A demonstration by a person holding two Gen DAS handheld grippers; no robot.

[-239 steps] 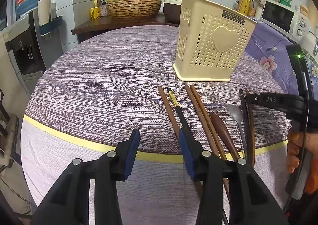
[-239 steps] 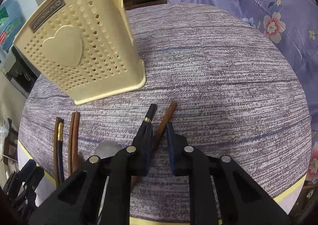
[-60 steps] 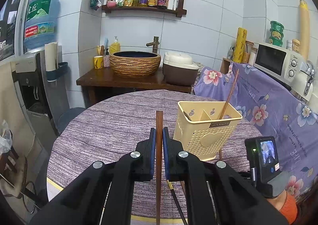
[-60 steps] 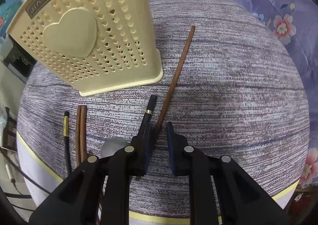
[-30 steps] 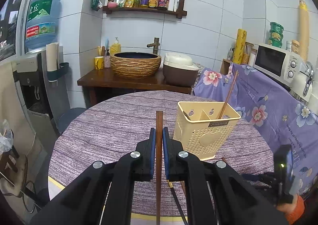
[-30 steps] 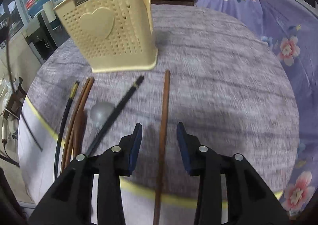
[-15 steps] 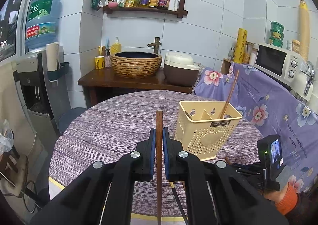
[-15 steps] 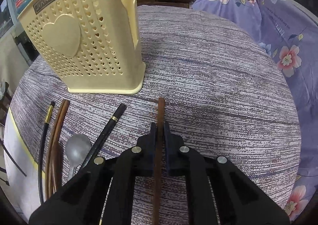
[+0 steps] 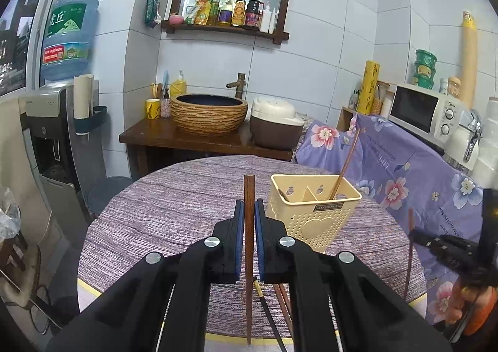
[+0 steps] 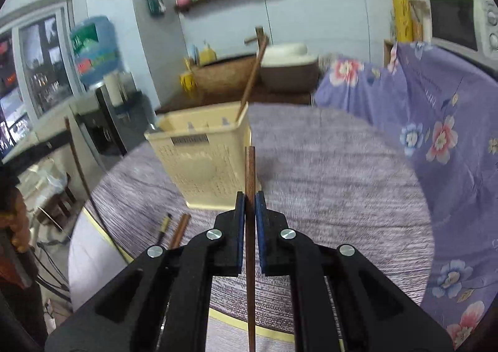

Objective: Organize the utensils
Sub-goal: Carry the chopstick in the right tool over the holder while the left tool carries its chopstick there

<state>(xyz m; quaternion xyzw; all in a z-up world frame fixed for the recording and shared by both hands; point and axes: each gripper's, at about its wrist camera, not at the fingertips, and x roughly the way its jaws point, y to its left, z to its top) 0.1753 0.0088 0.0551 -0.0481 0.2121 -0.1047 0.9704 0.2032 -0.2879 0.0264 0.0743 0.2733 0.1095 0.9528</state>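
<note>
1. Left gripper (image 9: 248,212) clenched on a brown wooden chopstick (image 9: 248,193), raised above the round table with a purple woven cloth (image 9: 174,205); held at mid-length, probably for a controlled drop into the holder.
2. Long axis running 6 to 12 o'clock in the left wrist view, blunt end up, lower end hanging past the pads.
3. Right gripper (image 10: 248,212) likewise clamped on a second brown wooden chopstick (image 10: 250,171), same 6-to-12 axis.
4. Cream perforated plastic utensil holder (image 9: 314,221) at 1 o'clock of the left gripper, near; one chopstick inside (image 9: 345,165) leaning toward 1 o'clock.
5. Remaining black and brown chopsticks (image 10: 174,227) flat on the cloth, at 10 o'clock of the right gripper.
</note>
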